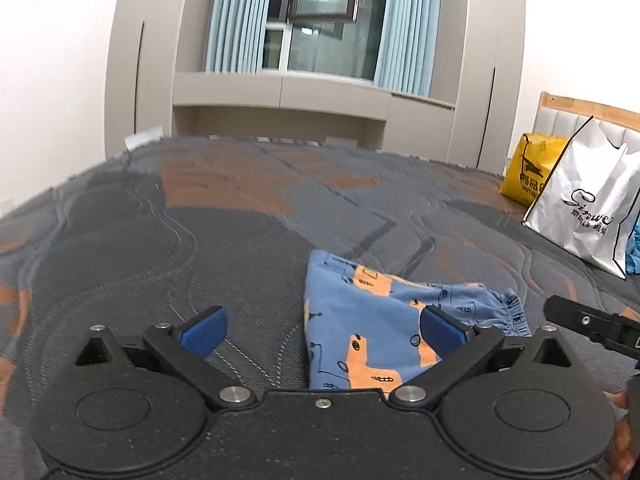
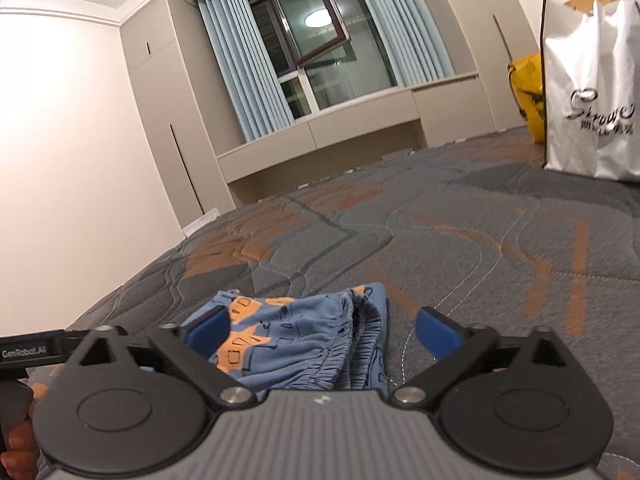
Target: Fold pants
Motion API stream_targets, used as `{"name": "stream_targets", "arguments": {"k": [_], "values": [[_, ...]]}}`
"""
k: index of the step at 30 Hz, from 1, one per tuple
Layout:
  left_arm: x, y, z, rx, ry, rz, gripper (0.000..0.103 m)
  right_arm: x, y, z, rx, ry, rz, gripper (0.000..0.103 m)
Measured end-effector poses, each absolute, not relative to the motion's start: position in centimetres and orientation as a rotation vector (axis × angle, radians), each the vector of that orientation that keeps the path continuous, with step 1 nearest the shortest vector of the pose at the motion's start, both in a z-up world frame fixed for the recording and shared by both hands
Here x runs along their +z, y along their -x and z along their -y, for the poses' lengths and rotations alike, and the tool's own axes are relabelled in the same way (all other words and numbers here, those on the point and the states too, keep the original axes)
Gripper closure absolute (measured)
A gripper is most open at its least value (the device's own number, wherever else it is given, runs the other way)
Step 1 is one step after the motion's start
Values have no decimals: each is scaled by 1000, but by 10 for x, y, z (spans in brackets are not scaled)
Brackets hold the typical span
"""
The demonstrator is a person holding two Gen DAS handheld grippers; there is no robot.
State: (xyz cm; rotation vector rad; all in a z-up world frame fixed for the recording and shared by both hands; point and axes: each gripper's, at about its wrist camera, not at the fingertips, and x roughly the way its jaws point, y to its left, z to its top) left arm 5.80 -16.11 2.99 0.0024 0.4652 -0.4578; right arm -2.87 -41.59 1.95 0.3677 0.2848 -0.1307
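I have both the left gripper (image 1: 322, 332) and right gripper (image 2: 324, 330) spread wide, empty, above the folded pants (image 1: 360, 328) on the bed (image 1: 200, 220); folding looks finished, next I'd back away.

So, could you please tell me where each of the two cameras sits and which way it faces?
Left wrist: on the left gripper, facing across the bed toward the window; its open jaws, the right gripper's tip.
Right wrist: on the right gripper, facing likewise; open jaws, the left gripper's body.
Both share the folded pants, white bag, yellow bag.
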Motion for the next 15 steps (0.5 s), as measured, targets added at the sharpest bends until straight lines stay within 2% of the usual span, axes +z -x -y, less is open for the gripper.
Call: {"name": "stream_targets", "arguments": {"k": [15], "values": [[22,27,88,-457,-64,-403,1,36,122,338,-188,-169,-239,0]]}}
